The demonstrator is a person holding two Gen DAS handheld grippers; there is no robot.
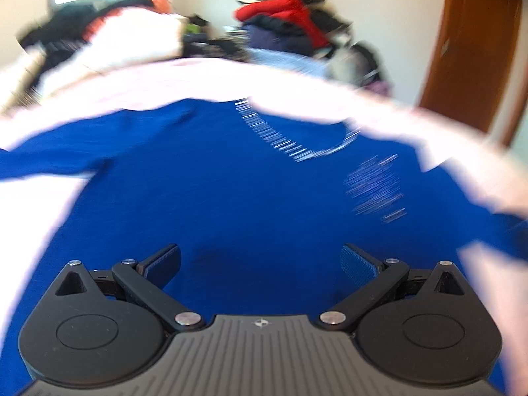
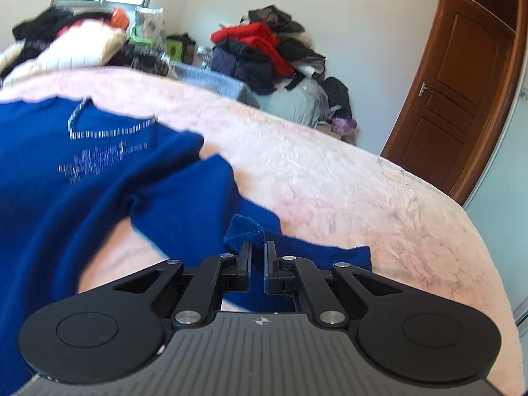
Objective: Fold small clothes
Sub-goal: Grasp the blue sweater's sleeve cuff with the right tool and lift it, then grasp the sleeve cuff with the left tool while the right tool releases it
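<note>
A blue sweater with a silvery neckline trim lies spread on a pink blanket; the left wrist view is blurred. My left gripper hovers low over the sweater's body, jaws wide open and nothing between them. In the right wrist view the sweater fills the left side and its sleeve runs towards me. My right gripper is shut on the sleeve's cuff, whose ribbed edge stands bunched up above the fingertips.
The pink blanket covers a bed whose edge curves away on the right. Piles of clothes stand beyond the bed against the wall, more clothes and bedding at the far left. A brown wooden door is on the right.
</note>
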